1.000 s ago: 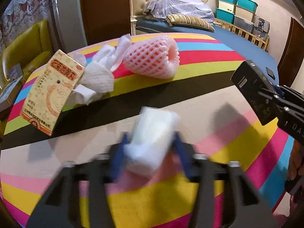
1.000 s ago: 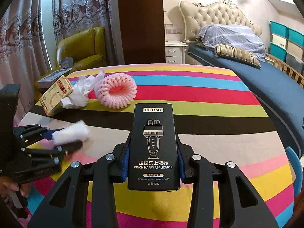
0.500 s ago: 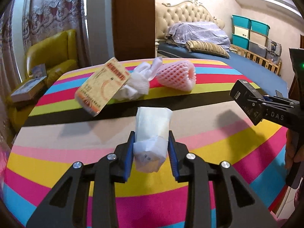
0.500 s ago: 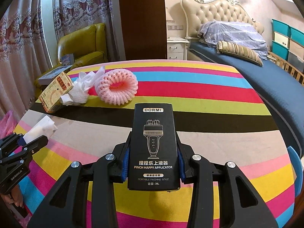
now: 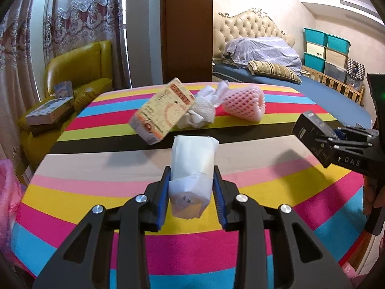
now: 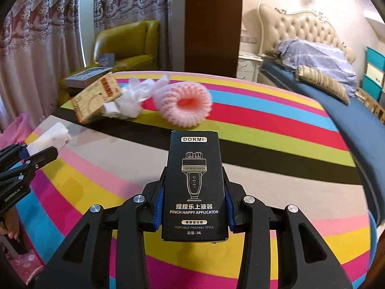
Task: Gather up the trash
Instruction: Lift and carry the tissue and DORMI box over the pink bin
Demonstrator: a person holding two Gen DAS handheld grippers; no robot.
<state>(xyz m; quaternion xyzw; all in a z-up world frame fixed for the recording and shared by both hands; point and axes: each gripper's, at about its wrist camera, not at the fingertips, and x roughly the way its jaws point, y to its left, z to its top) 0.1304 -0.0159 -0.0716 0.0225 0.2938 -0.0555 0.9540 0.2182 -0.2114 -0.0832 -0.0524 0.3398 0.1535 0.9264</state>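
A white paper packet point(image 5: 191, 168) is being held in the left gripper point(image 5: 191, 187), and a black carton point(image 6: 195, 185) is being clamped upright in the right gripper point(image 6: 195, 207) — both lifted clear of the striped table point(image 6: 276, 149). The remaining trash — a tan box point(image 6: 96, 100), a white wad point(image 6: 130, 103) and a pink foam net point(image 6: 185, 106) — is lying ahead at the far left, judged nearer the left gripper. The tan box's long axis is being seen running diagonally.

Rainbow-striped table point(image 5: 96, 192), black box point(image 6: 195, 183), pink net point(image 5: 244, 104)

Yellow armchair point(image 5: 79, 72), blue bed point(image 5: 312, 96)
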